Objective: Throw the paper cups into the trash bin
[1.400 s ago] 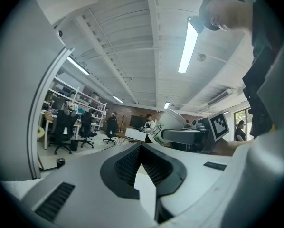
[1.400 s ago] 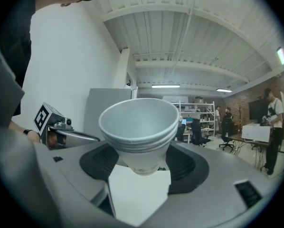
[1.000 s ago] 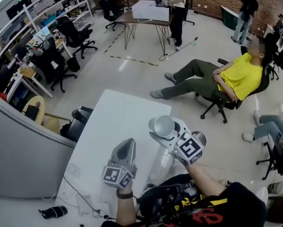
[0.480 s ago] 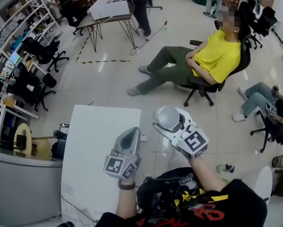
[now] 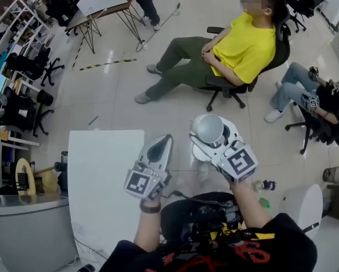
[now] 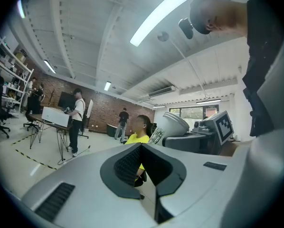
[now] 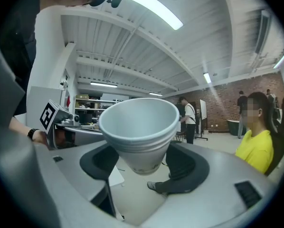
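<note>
A stack of nested white paper cups (image 5: 208, 129) (image 7: 139, 127) is held mouth up over the floor, just right of the white table (image 5: 101, 169). My right gripper (image 5: 206, 137) (image 7: 142, 163) is shut on the stack's lower part, one jaw at each side. My left gripper (image 5: 164, 142) (image 6: 143, 167) hangs beside it to the left, jaws together with nothing between them. The left gripper view also catches the cups (image 6: 176, 124) and the right gripper's marker cube (image 6: 222, 126). No trash bin is plainly recognisable in these views.
A person in a yellow shirt (image 5: 237, 44) sits in an office chair just ahead, legs stretched left. Another seated person (image 5: 314, 95) is at the right. A white rounded object (image 5: 303, 205) stands at lower right, with small litter (image 5: 263, 186) nearby. Shelves and chairs line the left.
The view has swung right: the table slid left and the person in yellow came toward the middle. Both grippers moved along together, the cups still gripped in the right one.
</note>
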Action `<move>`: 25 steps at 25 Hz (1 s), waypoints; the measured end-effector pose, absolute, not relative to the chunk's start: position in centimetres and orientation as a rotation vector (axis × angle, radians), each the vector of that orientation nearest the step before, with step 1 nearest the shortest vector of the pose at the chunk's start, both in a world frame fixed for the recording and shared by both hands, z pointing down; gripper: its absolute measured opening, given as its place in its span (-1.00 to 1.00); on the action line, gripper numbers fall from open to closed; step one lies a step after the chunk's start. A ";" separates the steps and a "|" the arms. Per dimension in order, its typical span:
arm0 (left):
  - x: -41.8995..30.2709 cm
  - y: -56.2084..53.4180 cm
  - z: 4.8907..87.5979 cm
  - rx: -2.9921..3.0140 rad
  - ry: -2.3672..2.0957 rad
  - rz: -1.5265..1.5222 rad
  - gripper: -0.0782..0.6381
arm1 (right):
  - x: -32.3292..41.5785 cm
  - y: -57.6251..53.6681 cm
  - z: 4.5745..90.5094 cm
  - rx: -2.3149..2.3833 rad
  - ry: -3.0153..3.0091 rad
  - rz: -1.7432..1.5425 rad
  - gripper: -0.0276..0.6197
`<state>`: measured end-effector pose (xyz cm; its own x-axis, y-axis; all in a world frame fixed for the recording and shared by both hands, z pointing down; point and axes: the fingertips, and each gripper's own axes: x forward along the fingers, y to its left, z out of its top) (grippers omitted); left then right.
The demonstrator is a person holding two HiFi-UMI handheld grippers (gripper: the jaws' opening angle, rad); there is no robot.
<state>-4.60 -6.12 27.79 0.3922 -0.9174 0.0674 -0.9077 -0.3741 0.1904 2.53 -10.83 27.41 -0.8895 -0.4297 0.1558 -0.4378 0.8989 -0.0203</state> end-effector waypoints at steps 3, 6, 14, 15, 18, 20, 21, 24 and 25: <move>-3.2 -7.8 28.4 2.484 -1.547 -0.064 -0.77 | 4.0 -11.9 27.8 0.757 -2.887 0.124 0.08; -2.0 -9.3 29.3 2.524 -1.466 -0.048 -0.77 | 5.3 -12.8 28.9 0.813 -2.838 0.101 0.08; -0.9 -12.8 32.4 2.550 -1.350 0.022 -0.77 | 7.6 -14.6 33.0 0.901 -2.707 0.201 0.08; -0.8 -12.9 33.1 2.544 -1.334 0.033 -0.77 | 7.8 -14.8 33.6 0.905 -2.695 0.215 0.08; -0.3 -13.2 35.1 2.541 -1.314 0.054 -0.77 | 8.7 -14.7 36.3 0.928 -2.655 0.294 0.08; 0.1 -13.2 36.8 2.527 -1.299 0.089 -0.77 | 9.4 -14.4 38.7 0.941 -2.621 0.386 0.08; 0.2 -13.3 37.7 2.511 -1.291 0.109 -0.77 | 9.6 -14.3 39.9 0.939 -2.605 0.426 0.08; 0.5 -13.8 41.1 2.436 -1.292 0.166 -0.77 | 9.9 -14.7 43.5 0.895 -2.574 0.499 0.08; 0.5 -14.2 42.4 2.407 -1.309 0.181 -0.77 | 10.0 -14.9 45.0 0.872 -2.564 0.516 0.08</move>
<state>0.53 -14.18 42.43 0.5550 -0.7780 0.2945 -0.8287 -0.4860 0.2777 10.01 -14.94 45.00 -0.7344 -0.4966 0.4627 -0.6370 0.7397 -0.2170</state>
